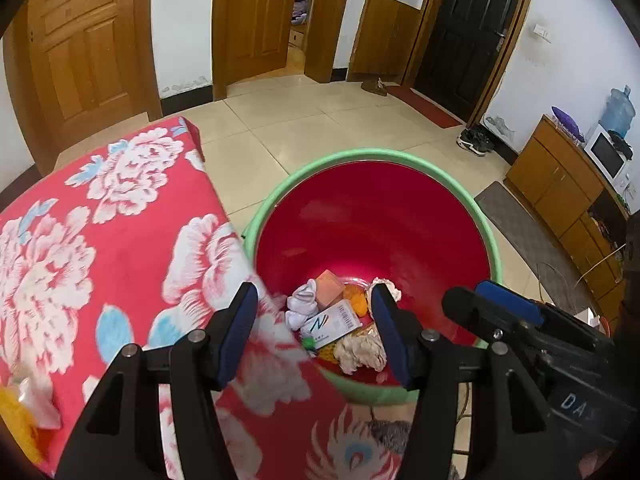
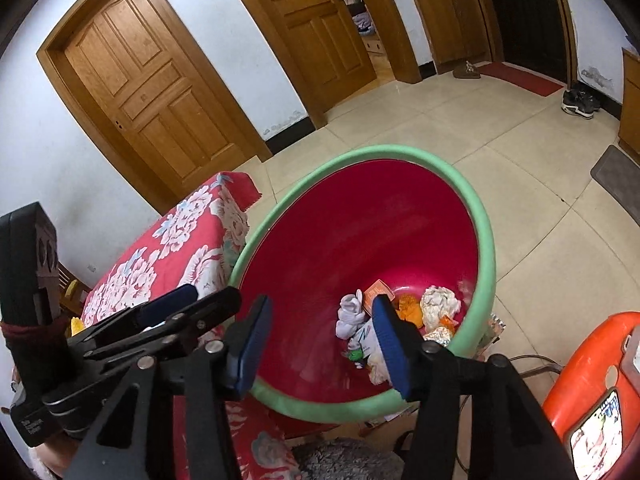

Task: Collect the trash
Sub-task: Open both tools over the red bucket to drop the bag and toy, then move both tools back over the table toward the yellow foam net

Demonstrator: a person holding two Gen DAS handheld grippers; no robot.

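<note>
A red bin with a green rim [image 1: 372, 155] [image 2: 400, 150] stands on the floor beside a table under a red flowered cloth [image 1: 100, 240] [image 2: 180, 248]. At its bottom lie a white crumpled cloth [image 1: 302, 306] [image 2: 350, 314], a pink box [image 1: 330, 288], a white carton [image 1: 334, 322], an orange scrap [image 1: 356, 300] [image 2: 410, 308] and crumpled tissues [image 1: 360, 354] [image 2: 440, 304]. My left gripper [image 1: 314, 292] hangs open over the bin's near rim, with nothing between its fingers. My right gripper [image 2: 322, 304] is open and empty above the bin too, close to the right of the left one.
A yellow item with a clear wrapper [image 1: 16, 412] lies on the cloth at the near left. An orange object [image 2: 592, 380] sits right of the bin. Tiled floor stretches behind, with a grey mat [image 1: 524, 236], shoes [image 1: 474, 142], a wooden cabinet [image 1: 560, 184] and doors.
</note>
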